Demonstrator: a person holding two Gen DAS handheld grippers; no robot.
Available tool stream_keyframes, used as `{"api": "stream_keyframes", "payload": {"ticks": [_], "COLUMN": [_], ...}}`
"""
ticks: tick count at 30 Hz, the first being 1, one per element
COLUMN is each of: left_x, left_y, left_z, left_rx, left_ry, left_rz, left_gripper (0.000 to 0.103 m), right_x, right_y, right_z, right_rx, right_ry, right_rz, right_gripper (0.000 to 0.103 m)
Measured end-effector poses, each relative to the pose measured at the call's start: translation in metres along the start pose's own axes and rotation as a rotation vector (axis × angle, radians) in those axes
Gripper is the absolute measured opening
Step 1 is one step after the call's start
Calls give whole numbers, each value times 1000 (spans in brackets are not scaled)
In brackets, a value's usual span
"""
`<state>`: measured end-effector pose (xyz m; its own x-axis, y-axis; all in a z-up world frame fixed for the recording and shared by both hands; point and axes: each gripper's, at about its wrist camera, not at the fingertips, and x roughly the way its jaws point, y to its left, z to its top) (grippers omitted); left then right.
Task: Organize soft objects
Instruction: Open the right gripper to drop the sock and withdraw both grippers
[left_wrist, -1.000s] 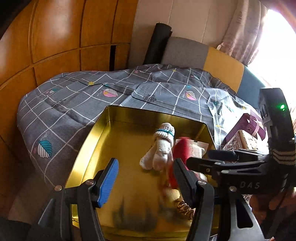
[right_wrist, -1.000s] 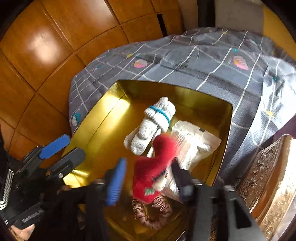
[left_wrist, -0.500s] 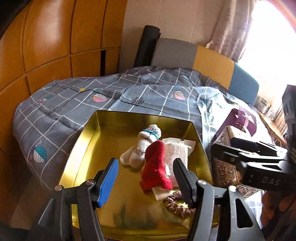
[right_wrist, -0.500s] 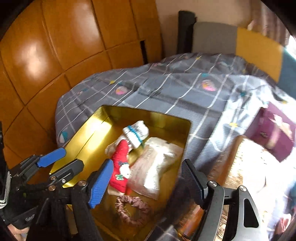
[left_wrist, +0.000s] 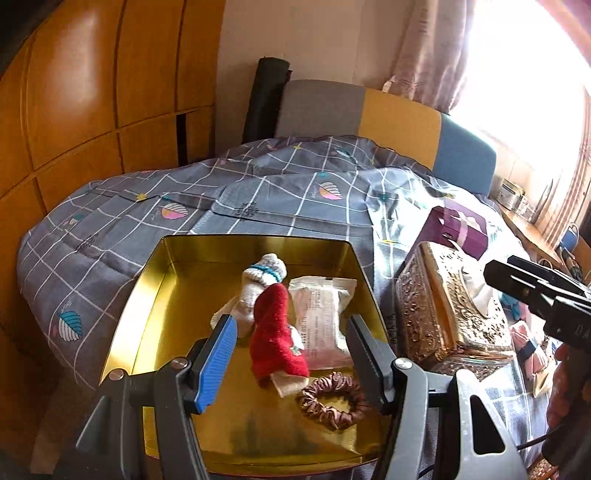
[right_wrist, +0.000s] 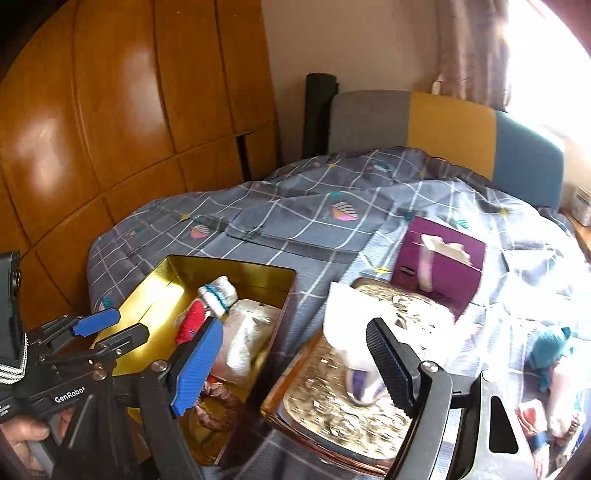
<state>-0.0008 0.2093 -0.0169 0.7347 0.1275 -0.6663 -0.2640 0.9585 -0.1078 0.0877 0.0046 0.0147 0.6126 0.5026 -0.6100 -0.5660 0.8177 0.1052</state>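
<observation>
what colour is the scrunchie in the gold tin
Dusty pink-brown satin scrunchie; clearest in the left wrist view.

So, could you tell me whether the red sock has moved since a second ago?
Yes. The red sock has dropped from between the right tongs onto the gold tin's floor, beside the white sock.
</observation>
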Motion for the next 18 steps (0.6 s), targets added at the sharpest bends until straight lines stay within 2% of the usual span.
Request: {"api": "stream_keyframes", "payload": {"ticks": [8, 18], "left_x": [-5, -10], "left_y": [-19, -47], "left_z": [1, 5], "left_rx": [52, 118], "left_ry": [-6, -17], "left_rz": [-27, -66], "left_gripper": [62, 62], "right_x": [-23, -51], "right_y": [-31, -87], "right_z": [-9, -25], "right_rx": [58, 158], "right_ry": [-45, -59], "right_rz": [-72, -189], "right_gripper": [82, 82]}}
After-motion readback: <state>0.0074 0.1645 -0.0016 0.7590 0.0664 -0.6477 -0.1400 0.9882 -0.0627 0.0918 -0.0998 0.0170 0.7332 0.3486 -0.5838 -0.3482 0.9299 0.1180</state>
